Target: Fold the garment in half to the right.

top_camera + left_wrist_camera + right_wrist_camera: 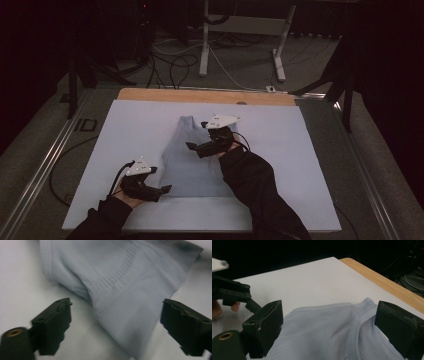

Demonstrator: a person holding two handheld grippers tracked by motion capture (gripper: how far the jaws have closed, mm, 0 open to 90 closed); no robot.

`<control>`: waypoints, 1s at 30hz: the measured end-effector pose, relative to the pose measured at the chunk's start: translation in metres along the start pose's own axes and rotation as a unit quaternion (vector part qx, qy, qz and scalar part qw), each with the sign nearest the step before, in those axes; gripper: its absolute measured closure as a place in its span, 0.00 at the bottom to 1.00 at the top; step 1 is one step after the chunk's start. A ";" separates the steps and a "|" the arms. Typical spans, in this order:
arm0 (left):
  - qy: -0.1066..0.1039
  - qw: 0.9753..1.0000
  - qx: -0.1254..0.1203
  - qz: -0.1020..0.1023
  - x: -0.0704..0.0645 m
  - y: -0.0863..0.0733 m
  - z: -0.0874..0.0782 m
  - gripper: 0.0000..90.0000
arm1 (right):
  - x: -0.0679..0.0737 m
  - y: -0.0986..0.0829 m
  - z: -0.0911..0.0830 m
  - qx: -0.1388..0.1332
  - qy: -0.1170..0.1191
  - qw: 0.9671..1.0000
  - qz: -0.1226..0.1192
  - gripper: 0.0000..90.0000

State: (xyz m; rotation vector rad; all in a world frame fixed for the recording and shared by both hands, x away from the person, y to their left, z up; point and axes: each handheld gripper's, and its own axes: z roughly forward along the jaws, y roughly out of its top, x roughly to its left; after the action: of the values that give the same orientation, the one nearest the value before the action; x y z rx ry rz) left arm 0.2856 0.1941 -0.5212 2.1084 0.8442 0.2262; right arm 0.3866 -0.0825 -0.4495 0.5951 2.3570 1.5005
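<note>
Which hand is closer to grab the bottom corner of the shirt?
Left, probably. The left gripper sits open right beside the shirt's bottom hem corner, which lies between its jaws in the left gripper view. The right gripper is farther up, over the shirt's middle.

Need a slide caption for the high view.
Two open handheld grippers, left and right, poised at a pale blue sleeveless top flat on a white board.

The sleeve of the right arm (255, 185) covers the near right corner of the pale tank top (192, 160), behind the right gripper (194, 147) and its jaws. In the left gripper view the garment's hem runs off the bottom edge between the jaws, smeared with blur. In the right gripper view the top's body is cut off below the jaws.
</note>
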 end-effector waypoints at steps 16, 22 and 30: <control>-0.052 0.998 0.038 -0.022 0.007 0.000 0.015 0.38 | 0.004 -0.001 0.004 0.002 0.006 1.000 -0.006 0.09; -0.070 0.996 0.037 -0.029 0.001 -0.003 0.014 0.43 | 0.002 0.000 0.006 0.003 0.007 1.000 -0.003 0.09; -0.084 0.994 0.031 -0.062 0.000 -0.007 0.005 0.46 | 0.004 -0.002 0.009 0.004 0.010 1.000 0.001 0.09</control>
State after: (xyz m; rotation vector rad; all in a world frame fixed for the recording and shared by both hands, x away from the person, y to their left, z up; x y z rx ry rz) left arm 0.2847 0.1940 -0.5295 2.0893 0.8863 -0.0436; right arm 0.3873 -0.0742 -0.4556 0.5867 2.3782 1.5061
